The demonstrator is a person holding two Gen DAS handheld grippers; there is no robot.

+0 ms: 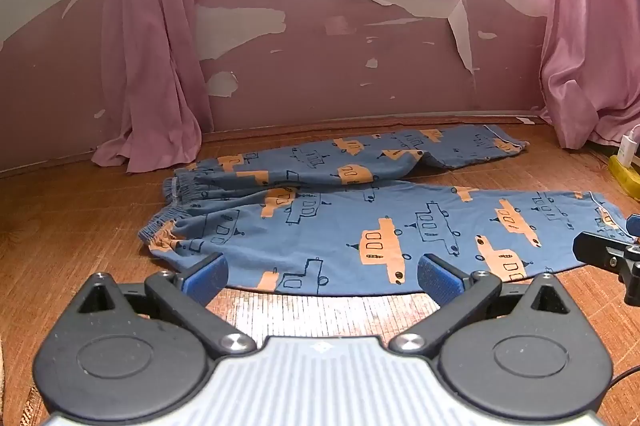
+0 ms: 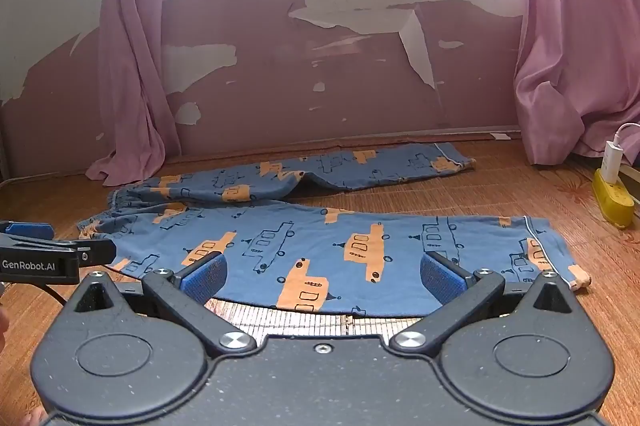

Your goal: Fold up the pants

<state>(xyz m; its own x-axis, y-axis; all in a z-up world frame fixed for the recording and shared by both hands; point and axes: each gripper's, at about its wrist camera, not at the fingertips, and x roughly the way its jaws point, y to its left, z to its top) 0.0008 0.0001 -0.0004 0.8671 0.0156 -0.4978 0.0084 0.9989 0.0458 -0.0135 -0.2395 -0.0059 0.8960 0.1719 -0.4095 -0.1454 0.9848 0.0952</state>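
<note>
Blue pants [image 1: 344, 226] with orange and outlined vehicle prints lie spread flat on the wooden floor, waistband to the left, the two legs running right and parted in a V. In the right wrist view the pants [image 2: 320, 250] fill the middle. My left gripper [image 1: 322, 276] is open, its blue pads just over the near leg's front edge with nothing between them. My right gripper [image 2: 324, 276] is open too, hovering over the same leg's near edge, further toward the cuff. The right gripper's tip [image 1: 608, 250] shows at the right edge of the left wrist view.
A pink wall [image 1: 320, 66] with peeling paint stands behind the pants. Pink curtains [image 1: 148, 66] hang to the floor on both sides. A yellow power strip [image 2: 612, 202] with a white charger sits at the right. Wooden floor [image 1: 80, 210] surrounds the garment.
</note>
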